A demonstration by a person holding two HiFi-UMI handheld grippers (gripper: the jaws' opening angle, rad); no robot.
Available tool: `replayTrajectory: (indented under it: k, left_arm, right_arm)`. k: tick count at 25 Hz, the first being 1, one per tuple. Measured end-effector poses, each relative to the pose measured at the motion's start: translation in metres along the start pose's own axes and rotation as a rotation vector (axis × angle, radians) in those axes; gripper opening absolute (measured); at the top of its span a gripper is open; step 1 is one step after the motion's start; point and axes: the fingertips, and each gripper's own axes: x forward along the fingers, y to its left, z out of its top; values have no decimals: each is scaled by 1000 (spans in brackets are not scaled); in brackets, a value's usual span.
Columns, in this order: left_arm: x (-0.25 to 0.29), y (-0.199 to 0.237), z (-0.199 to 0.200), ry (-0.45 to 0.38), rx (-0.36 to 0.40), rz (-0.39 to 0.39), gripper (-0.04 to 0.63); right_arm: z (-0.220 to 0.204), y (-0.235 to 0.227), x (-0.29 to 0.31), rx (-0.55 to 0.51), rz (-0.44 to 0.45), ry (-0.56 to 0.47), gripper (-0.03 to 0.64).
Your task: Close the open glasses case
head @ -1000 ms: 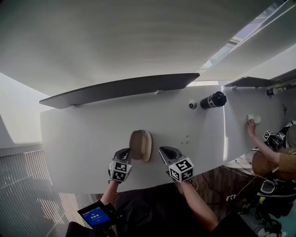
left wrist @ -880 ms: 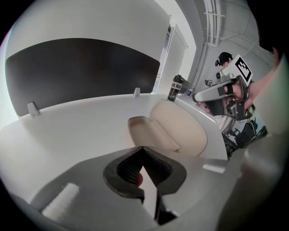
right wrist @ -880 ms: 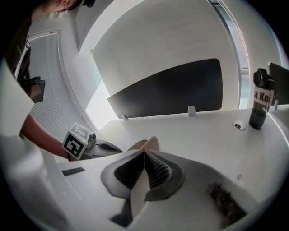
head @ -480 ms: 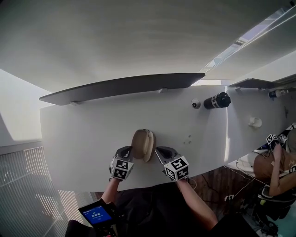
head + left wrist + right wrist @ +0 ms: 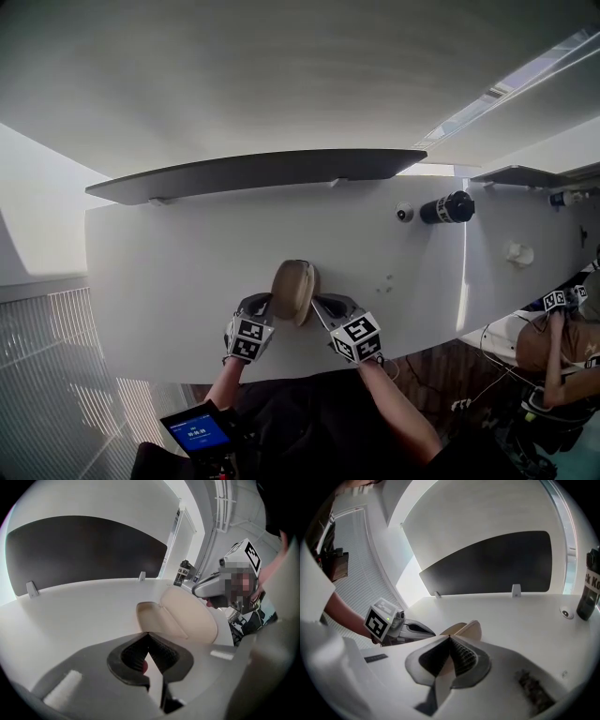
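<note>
A beige glasses case lies on the white table near its front edge. Its lid stands partly raised over the base, so the case is half open. My left gripper is shut with nothing in it, its tip at the case's left side. Shut and empty too, my right gripper has its tip against the right side, by the lid. In the right gripper view the tilted lid rises just past my jaw tips, with the left gripper beyond it.
At the table's back right are a black bottle lying down and a small white round object. A white item sits further right. A dark curved panel lines the back edge. Another person is at the far right.
My right gripper has moved left up to the case, and the lid has swung up from lying flat. The left gripper has edged in at the case's left side.
</note>
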Motion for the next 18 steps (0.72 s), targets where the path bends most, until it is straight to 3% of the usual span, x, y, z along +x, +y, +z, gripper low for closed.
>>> replayTrajectory:
  k: [11,18]
  left_arm:
    - [4,-4,2,9,6,-15,8]
    - [3,-5,1,9,-3,-11,8]
  right_arm:
    - [-11,-17,-15,41,-73,-14,8]
    - [-2,-2,2,-18,-16,14,8]
